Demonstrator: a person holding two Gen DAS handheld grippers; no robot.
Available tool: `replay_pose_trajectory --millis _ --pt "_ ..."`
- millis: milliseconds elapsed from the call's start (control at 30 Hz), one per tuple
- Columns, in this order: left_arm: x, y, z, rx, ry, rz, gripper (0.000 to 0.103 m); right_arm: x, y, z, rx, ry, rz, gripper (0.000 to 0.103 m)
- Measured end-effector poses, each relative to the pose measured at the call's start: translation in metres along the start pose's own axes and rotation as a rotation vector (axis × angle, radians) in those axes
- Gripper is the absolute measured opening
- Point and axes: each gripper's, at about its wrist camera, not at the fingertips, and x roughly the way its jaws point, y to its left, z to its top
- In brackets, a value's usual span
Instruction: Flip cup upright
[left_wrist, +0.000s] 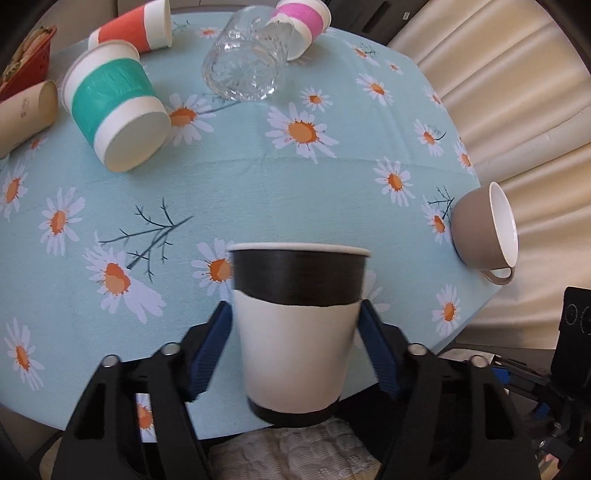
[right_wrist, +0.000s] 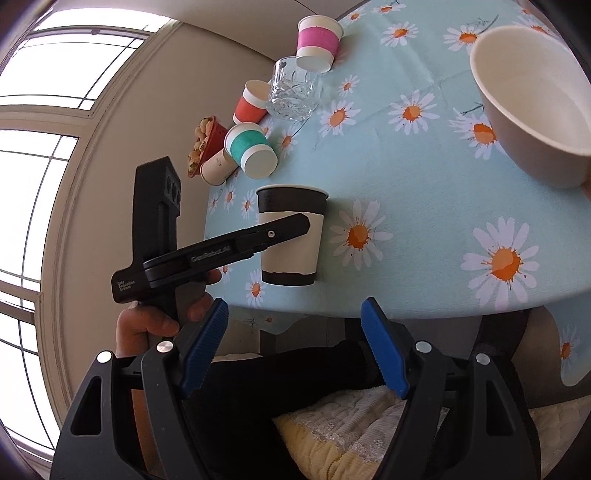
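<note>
Upright black-and-white cup (left_wrist: 298, 325) near table's (left_wrist: 229, 184) six-o'clock edge, left gripper (left_wrist: 295, 345) pads flanking its waist, seemingly just touching. Right gripper (right_wrist: 294, 347) wide open, empty, off-table. Flip apparently done; next: release, retreat straight toward six o'clock.

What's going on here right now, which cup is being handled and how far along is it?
The left gripper has its jaws around the black-and-white paper cup, which stands upright, mouth up, near the table edge. The right gripper hangs open off the table, holding nothing. The teal cup, pink cup, orange cup, glass and brown teacup lie on their sides.
</note>
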Motion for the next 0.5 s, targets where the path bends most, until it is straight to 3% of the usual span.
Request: replay_pose_trajectory --millis 300,500 --pt "-0.013 0.001 -0.009 -0.012 -0.050 -0.029 0.063 0.004 0.002 -0.003 -0.003 0.007 0.009 0.074" --pt "-0.053 0.001 -0.032 -0.020 -0.286 0.027 0.063 0.004 0.000 -0.002 0.003 0.004 0.019 0.074"
